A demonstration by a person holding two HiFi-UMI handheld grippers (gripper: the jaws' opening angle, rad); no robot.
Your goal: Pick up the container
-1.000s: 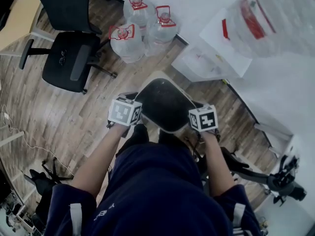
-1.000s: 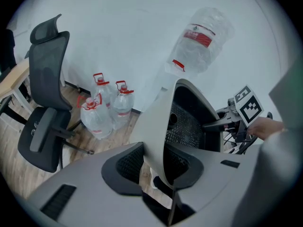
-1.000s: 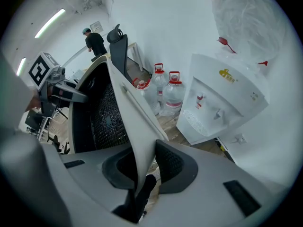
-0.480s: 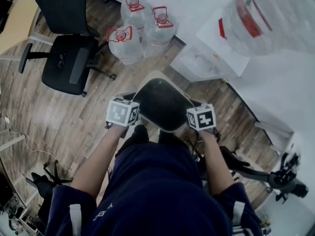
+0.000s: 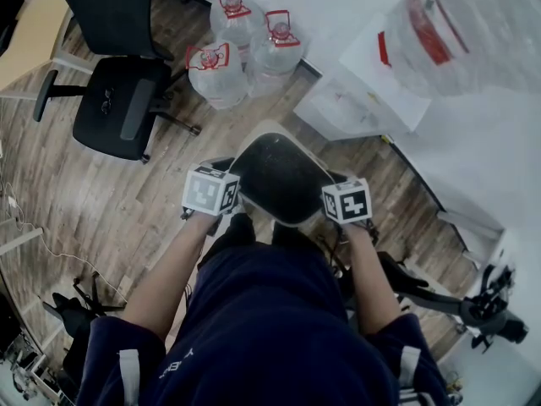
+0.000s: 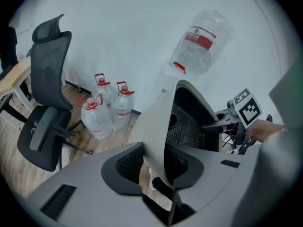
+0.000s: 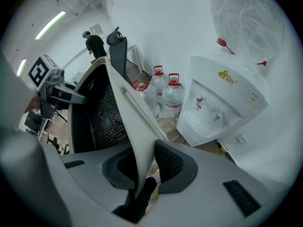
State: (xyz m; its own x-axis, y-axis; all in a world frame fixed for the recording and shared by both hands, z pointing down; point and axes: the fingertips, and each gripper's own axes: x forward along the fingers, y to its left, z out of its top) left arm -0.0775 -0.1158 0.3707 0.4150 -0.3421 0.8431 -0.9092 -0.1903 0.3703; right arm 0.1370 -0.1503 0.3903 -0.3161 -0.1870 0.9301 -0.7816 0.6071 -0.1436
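One white water dispenser (image 5: pixel 359 96) and two black office chairs (image 5: pixel 118 104) stood on the wood floor (image 5: pixel 101 201), with three water jugs (image 5: pixel 218 74) clustered between them. The single container (image 5: pixel 279 176) sat right in front of the person. It was held from both sides, with the left gripper (image 6: pixel 158 167) and the right gripper (image 7: pixel 141 170) each clamped on a rim wall.

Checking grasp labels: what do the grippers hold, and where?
The container: left gripper clamps its left side wall, right gripper its right side wall.
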